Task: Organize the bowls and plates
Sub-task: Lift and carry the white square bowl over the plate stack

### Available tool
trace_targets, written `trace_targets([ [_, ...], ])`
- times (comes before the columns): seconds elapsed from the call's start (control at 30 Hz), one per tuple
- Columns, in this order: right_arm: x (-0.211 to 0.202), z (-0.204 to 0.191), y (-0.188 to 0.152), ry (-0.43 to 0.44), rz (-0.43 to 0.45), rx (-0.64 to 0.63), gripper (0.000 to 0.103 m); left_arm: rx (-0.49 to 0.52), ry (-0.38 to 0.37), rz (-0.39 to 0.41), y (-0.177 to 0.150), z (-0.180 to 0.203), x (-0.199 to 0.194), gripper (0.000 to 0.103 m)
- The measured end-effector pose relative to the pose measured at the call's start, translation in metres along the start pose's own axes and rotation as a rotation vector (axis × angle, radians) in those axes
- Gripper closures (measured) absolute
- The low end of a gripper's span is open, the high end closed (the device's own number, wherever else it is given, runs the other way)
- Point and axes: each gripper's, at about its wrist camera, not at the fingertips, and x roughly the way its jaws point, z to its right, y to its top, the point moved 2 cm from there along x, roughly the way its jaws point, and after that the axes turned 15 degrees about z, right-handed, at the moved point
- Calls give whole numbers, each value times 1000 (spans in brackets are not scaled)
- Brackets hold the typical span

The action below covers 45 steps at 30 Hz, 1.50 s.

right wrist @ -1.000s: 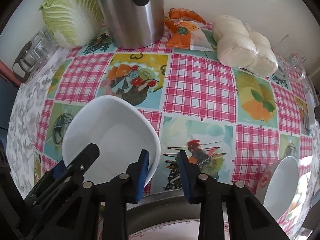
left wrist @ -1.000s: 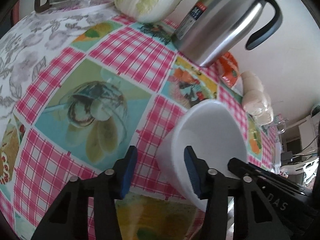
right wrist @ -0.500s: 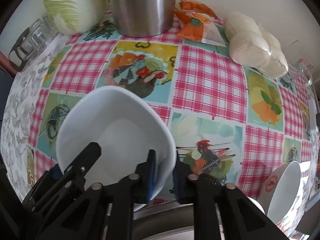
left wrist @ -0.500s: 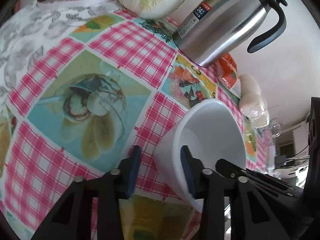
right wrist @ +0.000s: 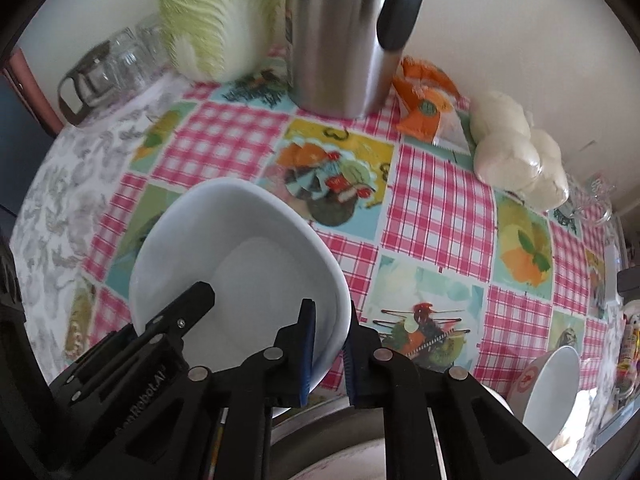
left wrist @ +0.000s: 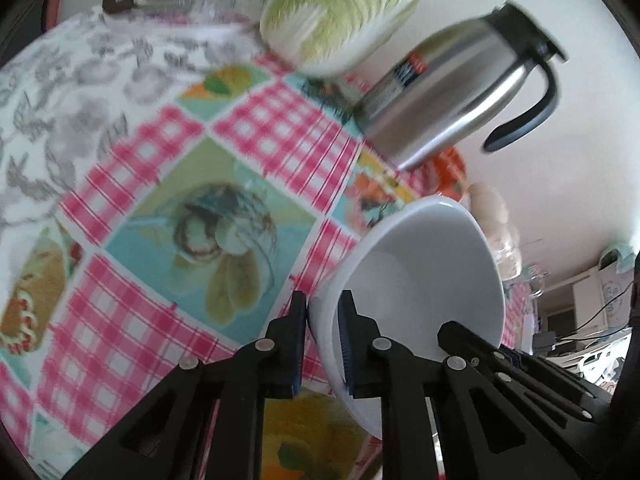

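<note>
A white bowl (left wrist: pixel 420 280) (right wrist: pixel 240 248) hangs tilted a little above the checked tablecloth (left wrist: pixel 168 200), held from two sides. My left gripper (left wrist: pixel 323 300) has the bowl's left rim between its blue pads and its jaws are closing on it. My right gripper (right wrist: pixel 330 312) is shut on the opposite rim. One finger of each gripper reaches inside the bowl. In the right wrist view a second white bowl (right wrist: pixel 552 384) with a red mark leans at the lower right edge.
A steel thermos jug (left wrist: pixel 452 92) (right wrist: pixel 340 32), a napa cabbage (left wrist: pixel 344 12) and a glass pot (right wrist: pixel 100 76) stand along the back wall. An orange packet (right wrist: pixel 424 108) and bagged white buns (right wrist: pixel 516 156) lie to the right. A metal basin rim (right wrist: pixel 320 440) shows below my right gripper.
Both grippers have closed onto the white bowl's rim from opposite sides. The bowl has come up off the cloth and tilted, and both views have shifted slightly.
</note>
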Motion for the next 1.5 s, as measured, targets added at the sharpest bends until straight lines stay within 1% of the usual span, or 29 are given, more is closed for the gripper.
trace_targets([
  [0.13, -32, 0, 5, 19, 52, 12, 89, 19, -21, 48, 9, 12, -29, 87],
  [0.23, -61, 3, 6, 28, 97, 20, 89, 41, -25, 74, 10, 25, -52, 87],
  [0.33, -91, 7, 3, 33, 147, 18, 89, 56, -46, 94, 9, 39, -73, 87],
  [0.43, -115, 17, -4, 51, 178, 43, 89, 100, -56, 127, 7, 55, -95, 87],
  [0.6, -148, 31, -20, 66, 226, 86, 89, 191, -26, 183, -11, 82, -126, 87],
  [0.73, -168, 46, -39, 69, 268, 133, 89, 228, -45, 185, -28, 95, -138, 87],
  [0.83, -183, 59, -56, 78, 307, 183, 89, 275, -48, 196, -41, 106, -148, 87],
  [0.93, -195, 67, -72, 81, 344, 213, 89, 337, -31, 210, -54, 118, -157, 87],
  [1.23, -206, 95, -106, 110, 412, 308, 89, 439, -17, 212, -83, 143, -163, 87],
  [1.37, -206, 111, -116, 112, 426, 346, 89, 494, -5, 209, -95, 159, -160, 87],
  [1.5, -205, 122, -120, 93, 422, 354, 89, 525, -1, 203, -102, 168, -159, 87],
])
